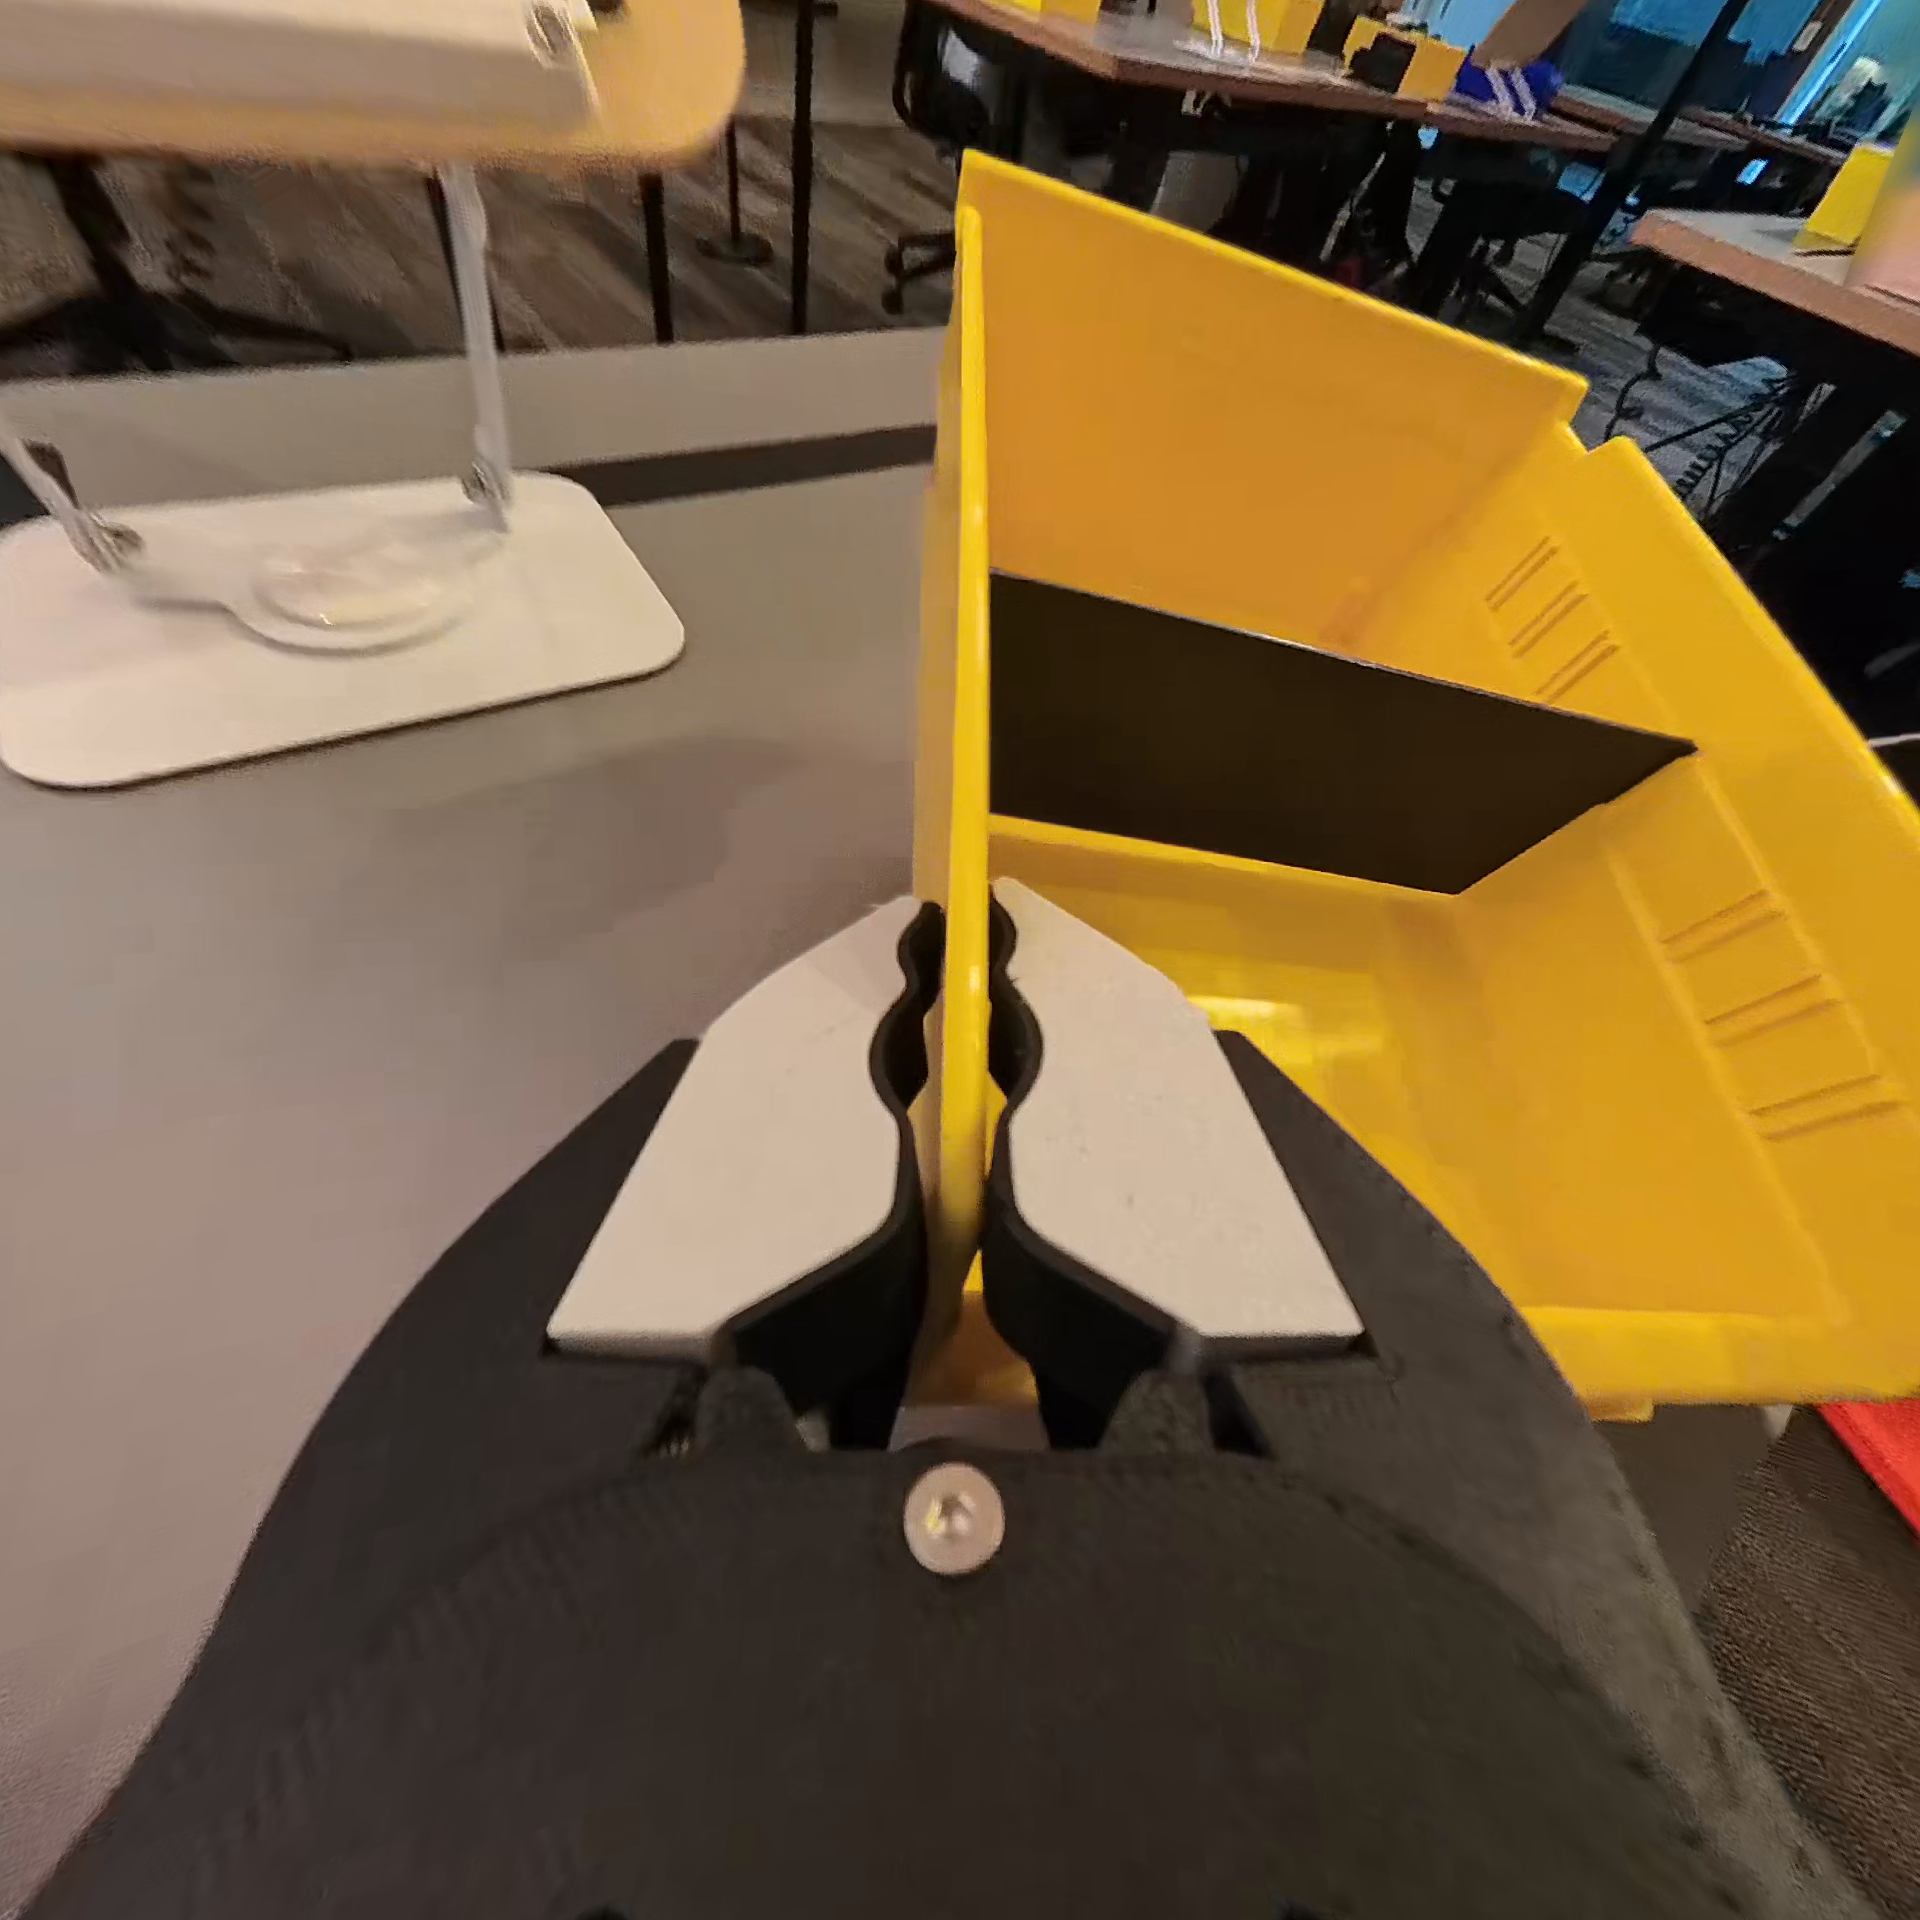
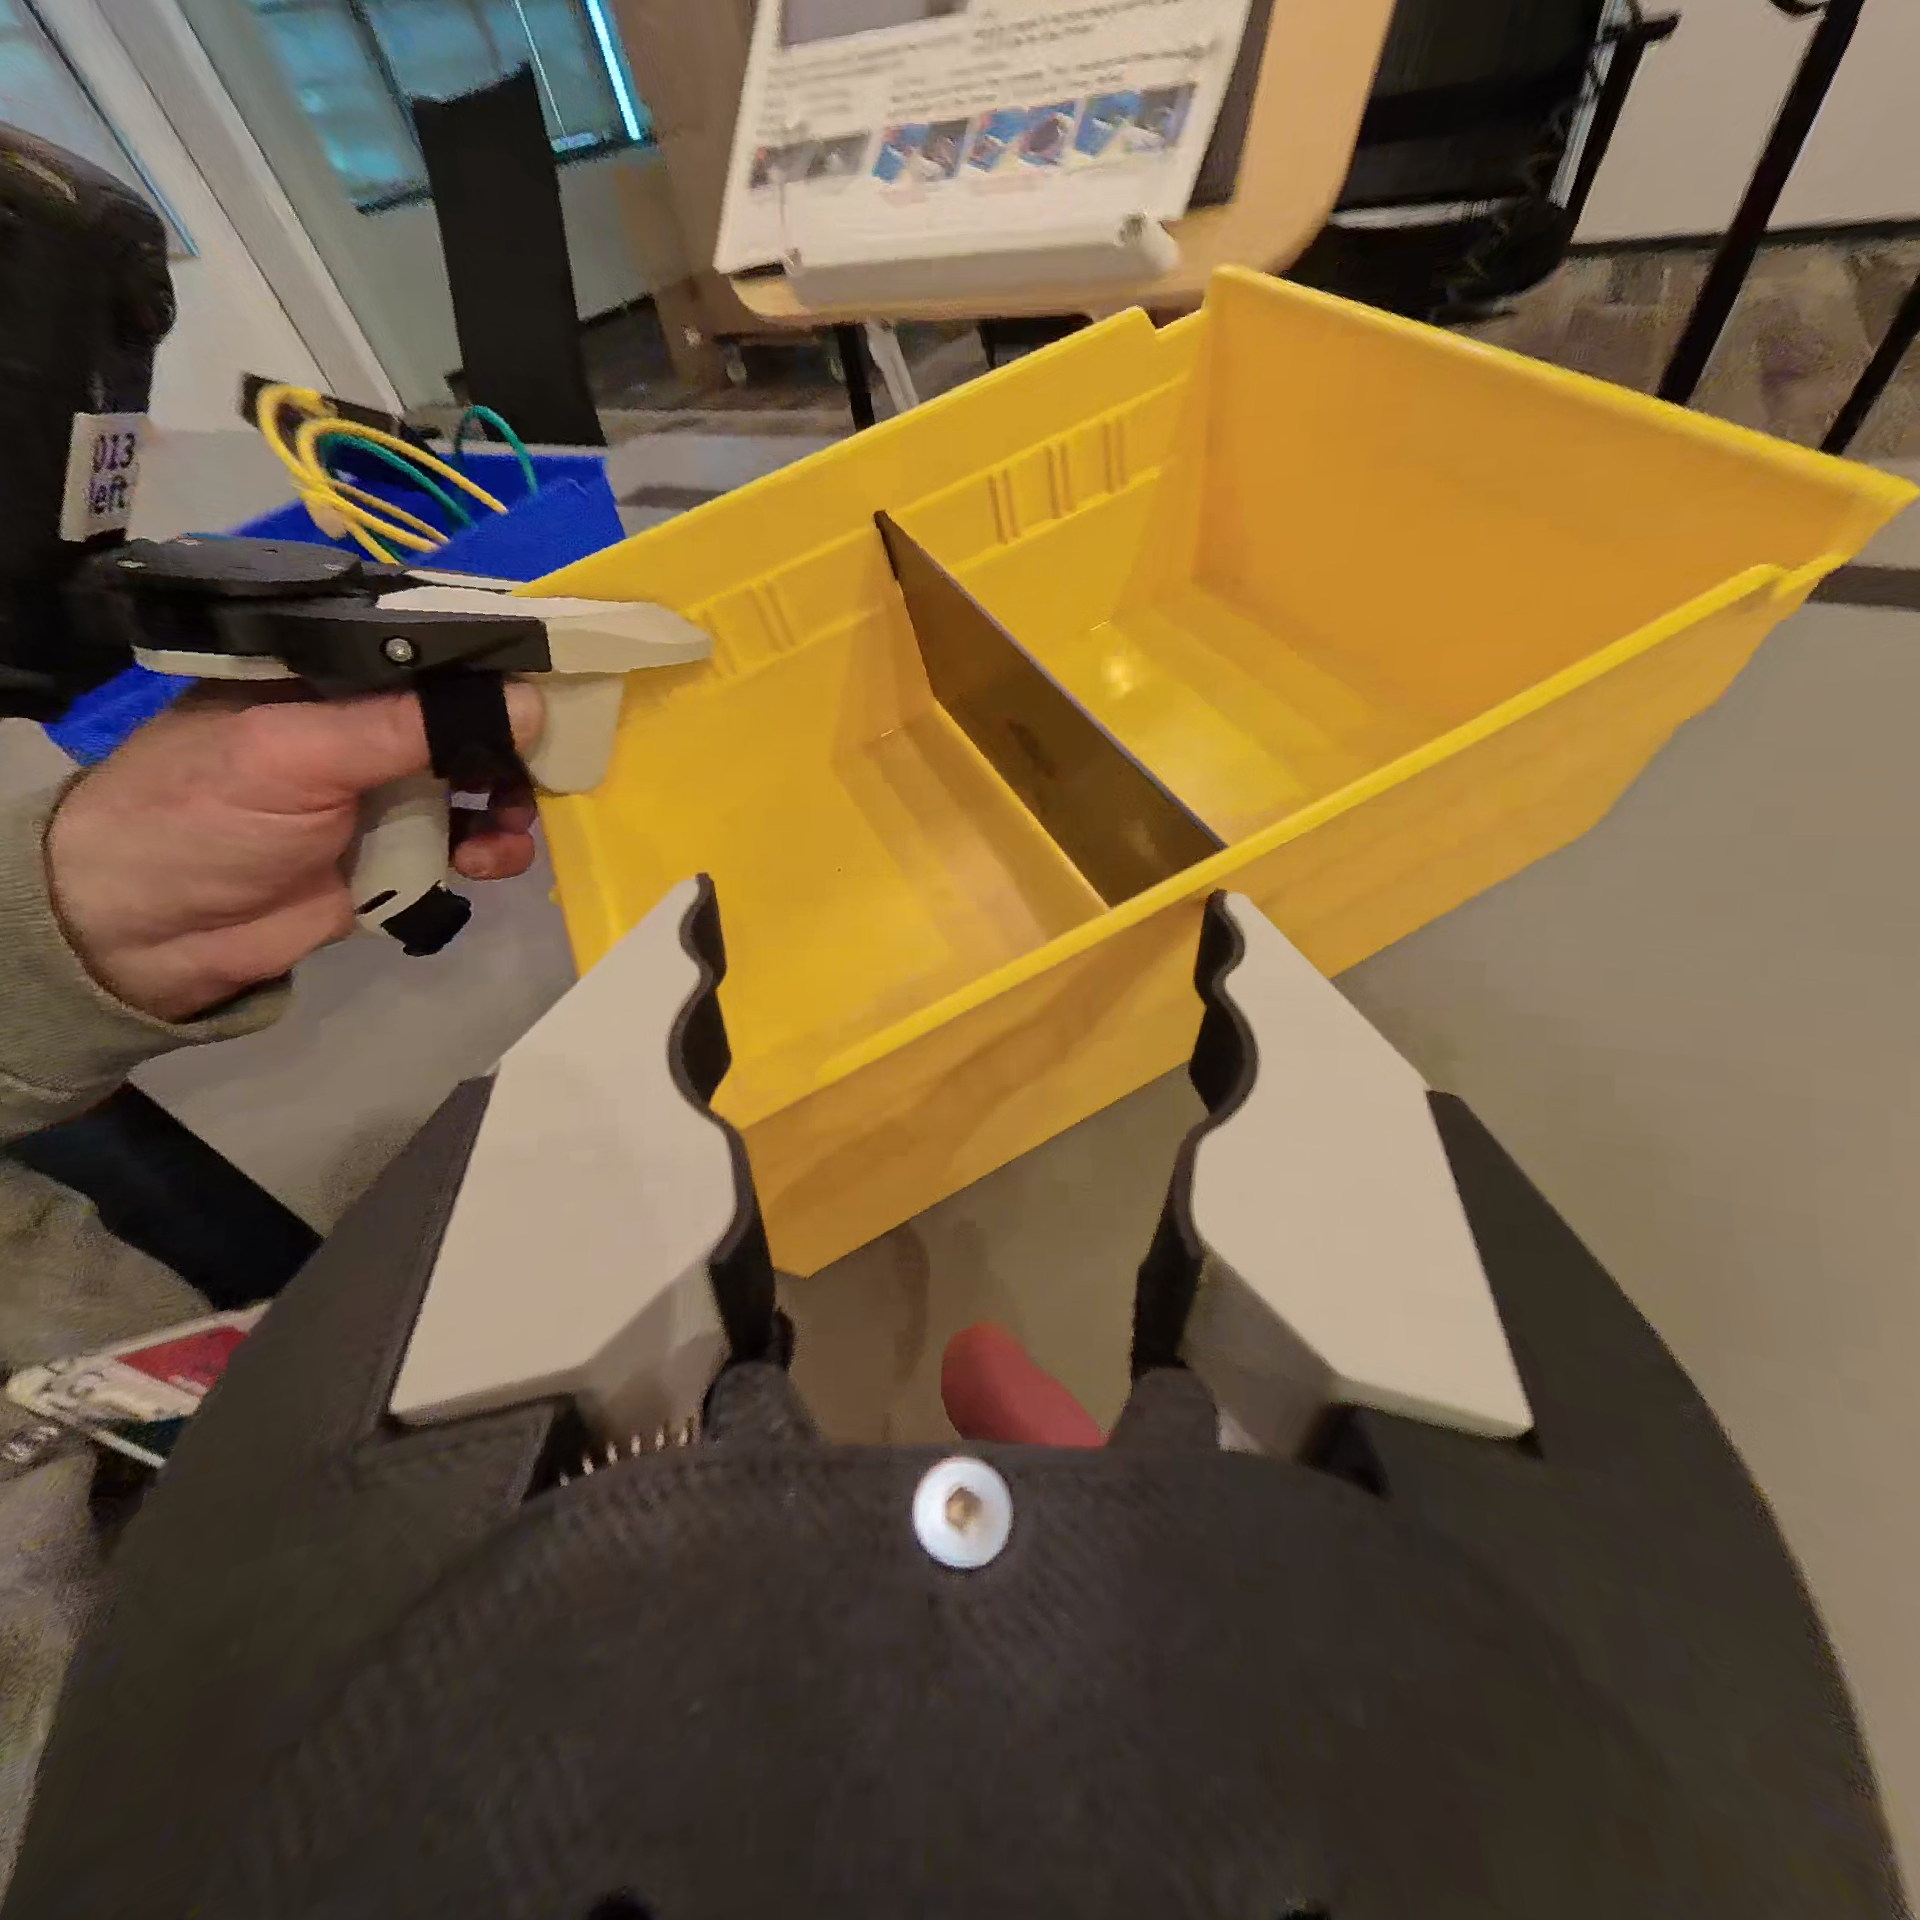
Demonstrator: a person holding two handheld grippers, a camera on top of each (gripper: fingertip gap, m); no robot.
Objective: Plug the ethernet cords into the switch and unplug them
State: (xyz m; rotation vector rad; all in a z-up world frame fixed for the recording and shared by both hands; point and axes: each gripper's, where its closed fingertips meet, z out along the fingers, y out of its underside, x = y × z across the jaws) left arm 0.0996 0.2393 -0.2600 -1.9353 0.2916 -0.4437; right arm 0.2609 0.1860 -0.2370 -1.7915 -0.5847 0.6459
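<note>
My left gripper [image 1: 961,914] is shut on the side wall of a yellow bin [image 1: 1247,436], which is tilted up off the grey table. The bin has a black divider [image 1: 1299,727] and both compartments are empty. In the right wrist view the yellow bin [image 2: 1403,582] fills the middle, and the left gripper [image 2: 675,634], held by a hand, clamps its left wall. My right gripper [image 2: 961,914] is open and empty just in front of the bin's near wall. Yellow and green ethernet cords [image 2: 364,478] lie in a blue bin [image 2: 540,509] at the far left. No switch is in view.
A white stand base [image 1: 332,634] with a clear arm sits on the grey table [image 1: 312,987] at left. A stand with a printed sheet [image 2: 977,135] is behind the yellow bin. Other tables and chairs stand in the background. Tip to tip, the grippers are about 20 cm apart.
</note>
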